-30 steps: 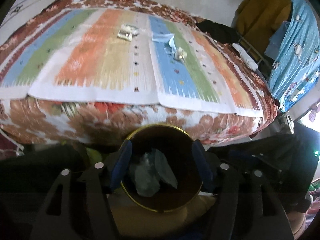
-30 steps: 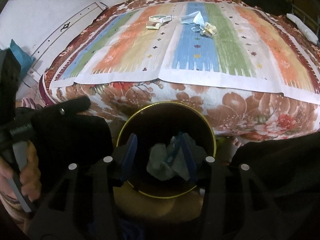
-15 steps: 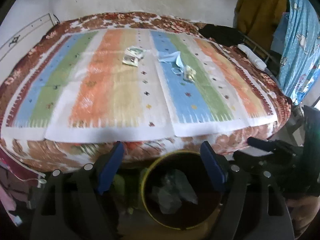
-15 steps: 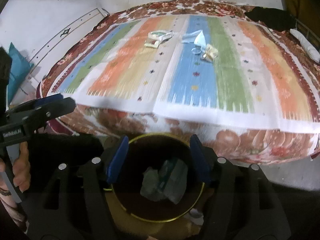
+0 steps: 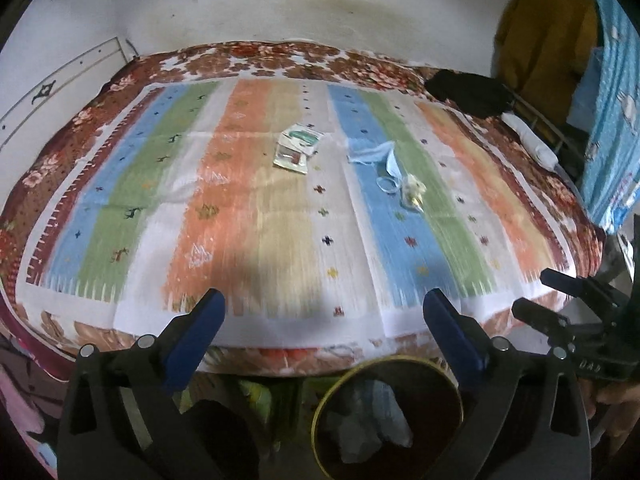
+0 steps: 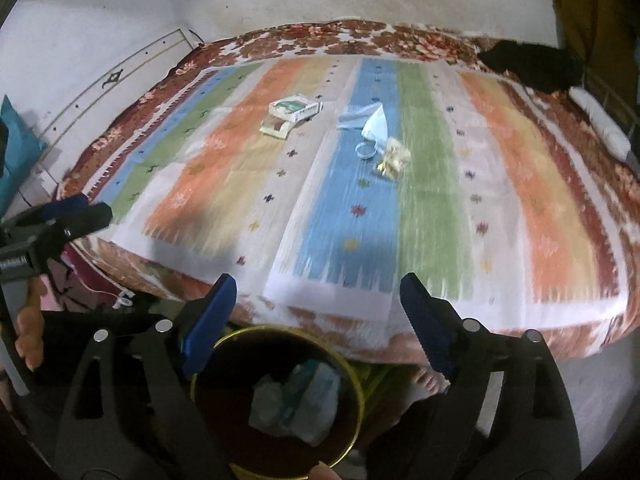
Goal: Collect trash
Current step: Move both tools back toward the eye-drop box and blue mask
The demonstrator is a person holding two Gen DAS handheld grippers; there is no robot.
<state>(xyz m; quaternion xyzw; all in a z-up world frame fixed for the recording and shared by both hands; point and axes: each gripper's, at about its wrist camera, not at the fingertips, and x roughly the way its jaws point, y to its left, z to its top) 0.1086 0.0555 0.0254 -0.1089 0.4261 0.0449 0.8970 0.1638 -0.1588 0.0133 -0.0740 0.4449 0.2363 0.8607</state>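
Note:
A dark round bin with a yellow rim [image 5: 388, 416] [image 6: 276, 400] stands on the floor at the bed's near edge, with crumpled pale trash inside. On the striped bedcover lie flat packets [image 5: 298, 146] [image 6: 294, 114], a blue face mask [image 5: 376, 160] [image 6: 368, 122] and a small yellowish wrapper [image 5: 414, 192] [image 6: 392, 160]. My left gripper [image 5: 322, 320] is open and empty above the bed's near edge. My right gripper [image 6: 316, 300] is open and empty above the bin. Each gripper shows at the edge of the other's view.
The bed [image 5: 120, 92] has a floral sheet under the striped cover. A black cloth [image 5: 468, 92] and a white roll [image 5: 532, 144] lie at its far right. Hanging clothes [image 5: 552, 40] are at the right. A white wall is behind.
Both grippers have risen from just over the bin and opened wide. The right gripper has let go of the trash it held, which now lies in the bin.

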